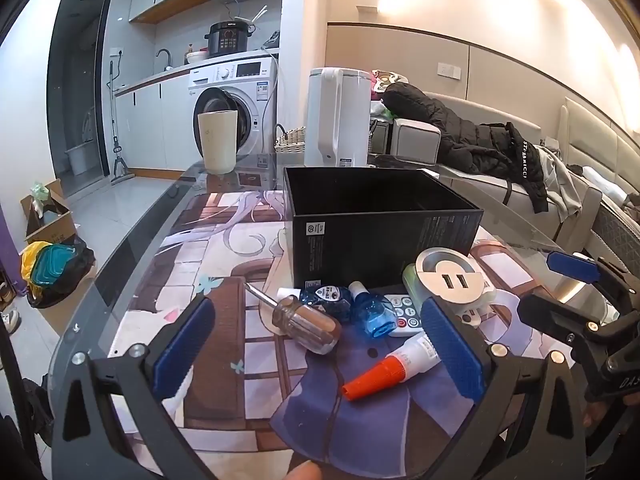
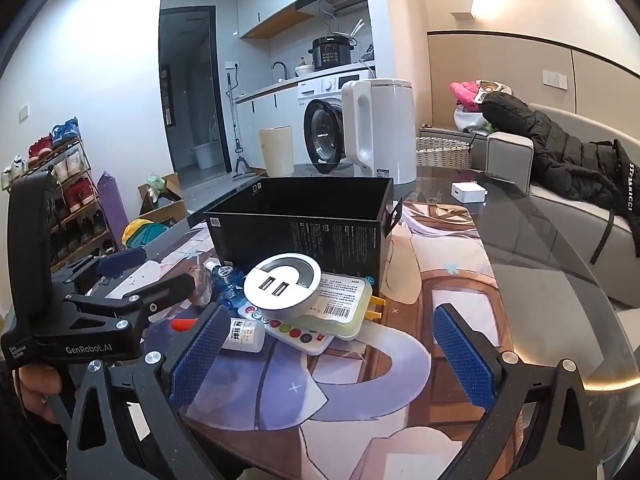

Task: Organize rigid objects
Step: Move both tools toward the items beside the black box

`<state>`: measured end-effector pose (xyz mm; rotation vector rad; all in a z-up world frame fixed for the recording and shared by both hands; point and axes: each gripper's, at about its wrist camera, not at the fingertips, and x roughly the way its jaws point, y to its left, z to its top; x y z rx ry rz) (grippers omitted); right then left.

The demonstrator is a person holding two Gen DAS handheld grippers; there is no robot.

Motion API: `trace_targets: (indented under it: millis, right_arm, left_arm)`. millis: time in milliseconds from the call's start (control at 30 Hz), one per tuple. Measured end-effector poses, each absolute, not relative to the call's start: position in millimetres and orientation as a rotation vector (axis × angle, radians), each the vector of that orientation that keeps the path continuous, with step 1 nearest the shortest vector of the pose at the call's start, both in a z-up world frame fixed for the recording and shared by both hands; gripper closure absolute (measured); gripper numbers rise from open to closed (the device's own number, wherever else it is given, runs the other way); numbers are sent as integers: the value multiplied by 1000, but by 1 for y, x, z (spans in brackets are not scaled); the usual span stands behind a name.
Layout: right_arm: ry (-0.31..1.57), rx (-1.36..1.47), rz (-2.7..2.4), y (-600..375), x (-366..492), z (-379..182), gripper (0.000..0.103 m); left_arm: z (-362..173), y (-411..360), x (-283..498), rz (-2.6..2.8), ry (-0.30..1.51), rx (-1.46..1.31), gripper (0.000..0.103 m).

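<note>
Clutter sits piled against the empty box on the tabletop, handy for loading. I hold both jaws open, gripping nothing.

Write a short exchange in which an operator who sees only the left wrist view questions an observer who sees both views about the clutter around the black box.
Operator: Is anything on the glass beyond the black box? It blocks my view.
Observer: Yes, a small white charger cube sits on the bare glass, apart from the box.
Operator: What is the green thing under the round USB socket?
Observer: A pale green pack with a barcode label and two yellow prongs sticking out of one end.
</note>
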<state>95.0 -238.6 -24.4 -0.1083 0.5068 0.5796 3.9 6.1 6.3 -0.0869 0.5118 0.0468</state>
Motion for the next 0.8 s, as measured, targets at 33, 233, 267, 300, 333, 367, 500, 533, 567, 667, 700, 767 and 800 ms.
trace_targets:
  millis: [33, 233, 267, 300, 333, 367, 500, 533, 567, 667, 700, 767, 800]
  right_arm:
    - [506, -109, 579, -239, 95, -24, 0]
    - [514, -113, 577, -238, 97, -23, 0]
    - [512, -114, 578, -238, 96, -23, 0]
    - [512, -114, 577, -238, 96, -23, 0]
    - [512, -114, 580, -238, 96, -23, 0]
    - [512, -116, 580, -238, 96, -22, 0]
    - [514, -124, 577, -237, 96, -21, 0]
    - [516, -125, 576, -237, 96, -21, 0]
    - [517, -125, 576, -236, 96, -21, 0]
    - [521, -123, 569, -235, 96, -21, 0]
    - [522, -120, 570, -234, 96, -20, 0]
    - [525, -120, 564, -232, 98, -19, 0]
    - [527, -120, 562, -231, 98, -19, 0]
  left_arm:
    - [6, 6, 4, 48, 512, -86, 0]
    - [8, 4, 4, 48, 517, -77, 0]
    - [8, 4, 4, 48, 519, -77, 0]
    - [9, 4, 4, 47, 520, -77, 0]
    - [9, 4, 4, 47, 519, -77, 0]
    - [9, 4, 4, 47, 519, -76, 0]
    - [9, 5, 4, 45, 529, -84, 0]
    - [9, 6, 4, 43, 531, -83, 0]
    - [9, 6, 4, 43, 531, -81, 0]
    - [10, 9, 6, 39, 538, -81, 0]
    - [10, 9, 7, 37, 539, -79, 0]
    - [11, 10, 8, 36, 539, -71, 0]
    - [11, 11, 8, 34, 539, -68, 0]
